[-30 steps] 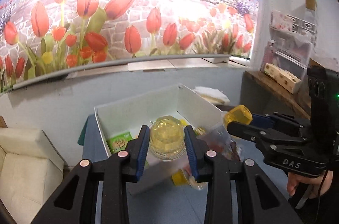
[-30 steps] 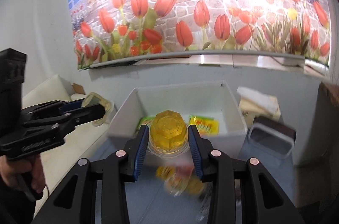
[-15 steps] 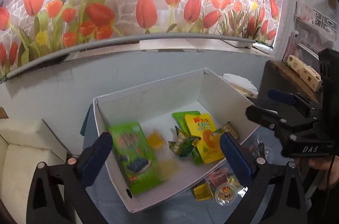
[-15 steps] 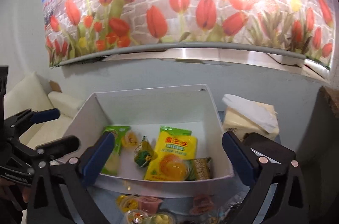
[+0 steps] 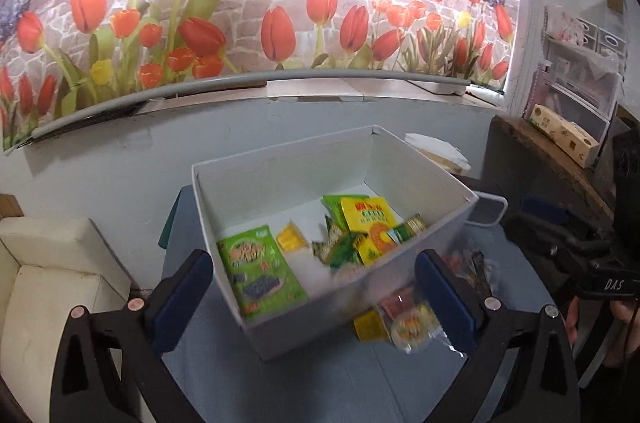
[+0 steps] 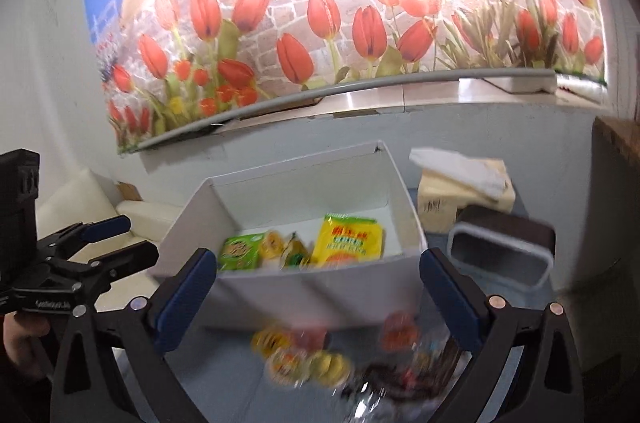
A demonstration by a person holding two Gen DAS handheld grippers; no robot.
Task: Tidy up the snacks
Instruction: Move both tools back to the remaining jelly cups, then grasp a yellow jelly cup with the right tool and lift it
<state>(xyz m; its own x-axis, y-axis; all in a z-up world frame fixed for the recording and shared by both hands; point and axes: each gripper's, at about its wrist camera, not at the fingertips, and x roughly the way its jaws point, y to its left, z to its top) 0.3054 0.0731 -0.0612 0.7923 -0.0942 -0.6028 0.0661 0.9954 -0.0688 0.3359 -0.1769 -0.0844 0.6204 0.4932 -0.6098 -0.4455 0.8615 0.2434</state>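
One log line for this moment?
left gripper: open, empty | right gripper: open, empty | box: snacks inside | jelly cups: outside, front

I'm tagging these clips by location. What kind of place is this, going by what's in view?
Probably a lived-in room at home, not a shop or lab: a tulip wall mural, a cream sofa, and a white box of snack packets on a blue-covered table.

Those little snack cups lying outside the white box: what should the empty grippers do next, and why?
Probably lower the right gripper onto a jelly cup on the table. Both it and the left gripper are open and empty, while loose snacks lie in front of the box.
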